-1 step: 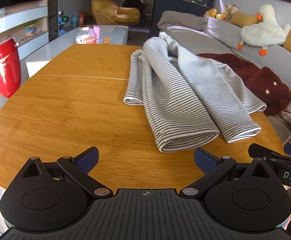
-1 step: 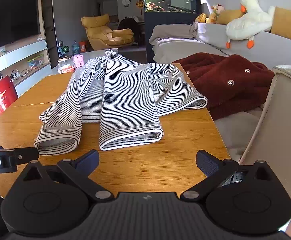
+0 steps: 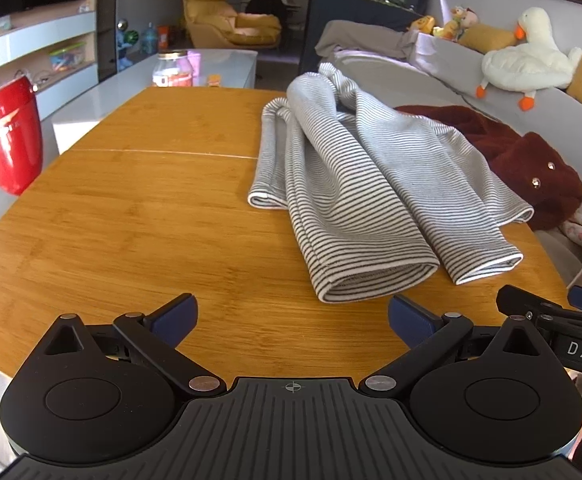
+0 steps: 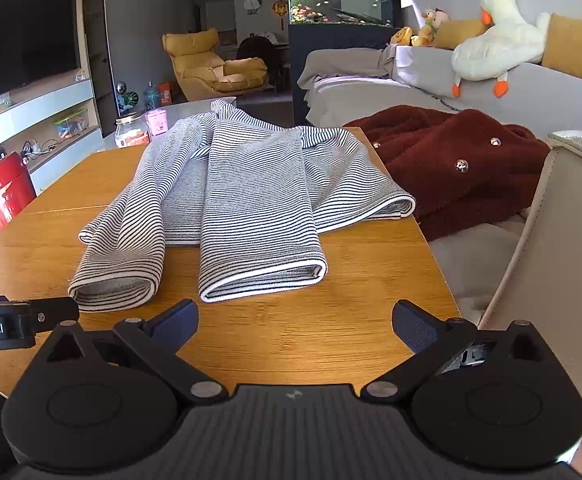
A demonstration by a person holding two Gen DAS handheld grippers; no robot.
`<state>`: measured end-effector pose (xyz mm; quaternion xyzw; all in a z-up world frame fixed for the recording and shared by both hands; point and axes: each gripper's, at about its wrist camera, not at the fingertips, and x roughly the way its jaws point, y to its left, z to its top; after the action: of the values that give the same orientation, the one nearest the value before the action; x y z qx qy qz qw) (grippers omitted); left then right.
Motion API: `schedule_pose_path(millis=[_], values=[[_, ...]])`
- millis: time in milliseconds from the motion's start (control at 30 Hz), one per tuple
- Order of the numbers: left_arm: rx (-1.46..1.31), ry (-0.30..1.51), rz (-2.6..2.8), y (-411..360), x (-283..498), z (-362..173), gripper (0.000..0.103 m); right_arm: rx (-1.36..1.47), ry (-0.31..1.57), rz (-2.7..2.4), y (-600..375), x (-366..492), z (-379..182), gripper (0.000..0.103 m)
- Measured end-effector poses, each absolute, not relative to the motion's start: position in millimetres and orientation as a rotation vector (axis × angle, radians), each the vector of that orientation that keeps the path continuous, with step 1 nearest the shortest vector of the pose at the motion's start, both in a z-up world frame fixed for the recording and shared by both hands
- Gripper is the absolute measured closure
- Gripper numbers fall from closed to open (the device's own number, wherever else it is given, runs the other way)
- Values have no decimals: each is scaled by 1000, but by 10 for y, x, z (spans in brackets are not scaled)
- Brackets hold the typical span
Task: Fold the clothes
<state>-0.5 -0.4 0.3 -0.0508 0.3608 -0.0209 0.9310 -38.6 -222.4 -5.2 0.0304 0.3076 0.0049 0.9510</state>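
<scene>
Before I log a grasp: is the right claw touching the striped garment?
Apart. The right wrist view shows bare table between the open right claw and the striped garment.

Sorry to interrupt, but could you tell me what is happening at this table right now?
A person is folding clothes with a handheld gripper in each hand. The striped garment lies partly folded on the wooden table, sleeves laid over the body. The left gripper and right gripper hover at the near edge with jaws open, holding nothing. A dark red garment lies on the sofa beside the table.
</scene>
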Motion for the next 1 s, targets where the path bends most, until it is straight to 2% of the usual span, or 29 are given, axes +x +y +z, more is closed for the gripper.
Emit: schedule_pose_path(millis=[200,1000], values=[[-28,708,-39,-149,-20,0,0,85,658,21,-2244,-365,-64,0],[-50,727,-74,-109,-37,30,0,64,646,28,-2190,-381,-83,0]])
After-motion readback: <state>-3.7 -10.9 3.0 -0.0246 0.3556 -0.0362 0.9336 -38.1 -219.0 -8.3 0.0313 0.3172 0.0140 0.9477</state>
